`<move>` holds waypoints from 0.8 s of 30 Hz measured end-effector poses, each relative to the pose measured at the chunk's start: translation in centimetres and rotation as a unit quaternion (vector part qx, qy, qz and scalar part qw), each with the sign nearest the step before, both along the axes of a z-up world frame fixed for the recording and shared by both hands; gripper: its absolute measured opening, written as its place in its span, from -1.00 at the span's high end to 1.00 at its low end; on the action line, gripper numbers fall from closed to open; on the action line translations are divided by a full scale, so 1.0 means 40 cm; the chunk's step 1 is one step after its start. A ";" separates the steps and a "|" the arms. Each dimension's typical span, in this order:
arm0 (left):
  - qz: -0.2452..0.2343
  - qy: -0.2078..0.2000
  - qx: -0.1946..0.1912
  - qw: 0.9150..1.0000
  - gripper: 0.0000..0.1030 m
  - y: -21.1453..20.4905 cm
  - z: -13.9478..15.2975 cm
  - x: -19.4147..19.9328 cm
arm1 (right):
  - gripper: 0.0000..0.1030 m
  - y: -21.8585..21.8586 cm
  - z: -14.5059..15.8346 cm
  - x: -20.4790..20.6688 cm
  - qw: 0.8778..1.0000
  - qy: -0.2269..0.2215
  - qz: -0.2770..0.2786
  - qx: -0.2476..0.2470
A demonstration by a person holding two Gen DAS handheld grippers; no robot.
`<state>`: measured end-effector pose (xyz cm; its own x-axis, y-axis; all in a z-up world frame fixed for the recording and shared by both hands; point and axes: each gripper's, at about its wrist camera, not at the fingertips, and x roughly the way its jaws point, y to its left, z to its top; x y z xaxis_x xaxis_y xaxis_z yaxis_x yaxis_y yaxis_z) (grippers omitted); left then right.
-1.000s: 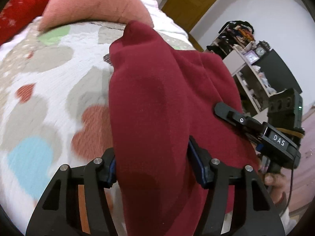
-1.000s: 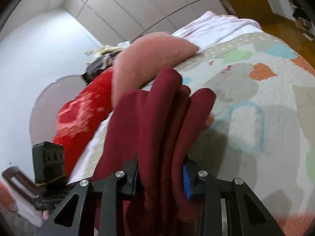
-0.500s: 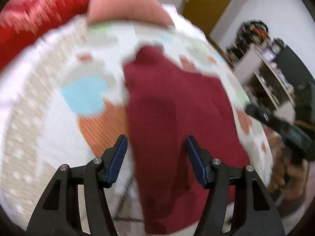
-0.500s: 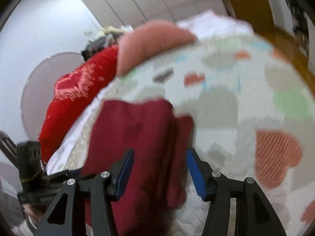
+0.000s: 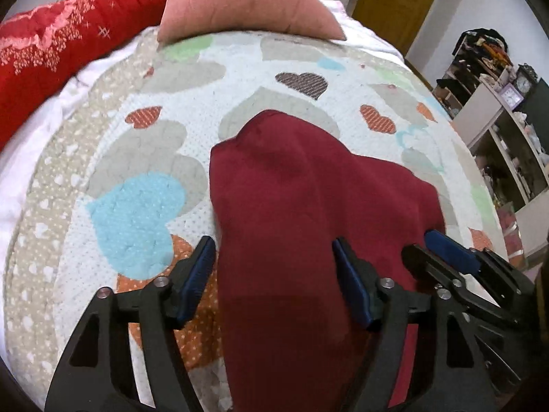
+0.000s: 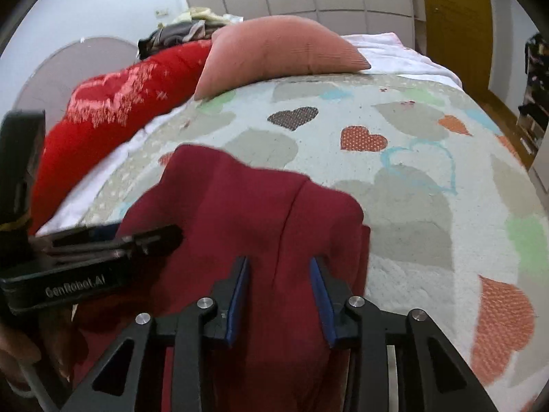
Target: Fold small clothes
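Observation:
A dark red garment (image 5: 302,206) lies on the heart-patterned quilt (image 5: 137,144), its near part running off the bed's near edge. My left gripper (image 5: 274,250) is open, its blue-padded fingers standing either side of the cloth without pinching it. My right gripper (image 6: 278,267) is also open over the same garment (image 6: 240,213). The right gripper also shows in the left wrist view (image 5: 446,250) at the garment's right side. The left gripper shows in the right wrist view (image 6: 171,233) at the left, lying over the cloth.
A pink cushion (image 5: 240,3) and a red blanket (image 5: 61,41) lie at the far end of the bed. White shelves (image 5: 497,130) with clutter stand to the right, a brown door (image 5: 394,3) beyond. The quilt (image 6: 429,189) extends to the right.
Both grippers were shut on the raised garment a second ago. They have opened and let it go, and it now lies spread on the quilt.

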<state>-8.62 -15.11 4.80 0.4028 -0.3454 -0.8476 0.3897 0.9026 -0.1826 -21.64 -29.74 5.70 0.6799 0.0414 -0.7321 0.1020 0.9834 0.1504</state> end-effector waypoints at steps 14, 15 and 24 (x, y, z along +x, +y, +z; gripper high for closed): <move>0.012 -0.005 -0.012 1.000 -0.49 0.013 0.002 -0.009 | 0.31 0.069 0.093 -0.186 0.999 -0.007 0.034 0.023; 0.014 -0.004 -0.013 1.000 -0.51 0.014 0.000 -0.008 | 0.31 0.074 0.085 -0.199 0.999 -0.005 0.036 0.022; 0.021 -0.019 -0.012 1.000 -0.53 0.022 0.022 -0.030 | 0.30 0.103 0.035 -0.234 0.999 0.003 0.031 -0.023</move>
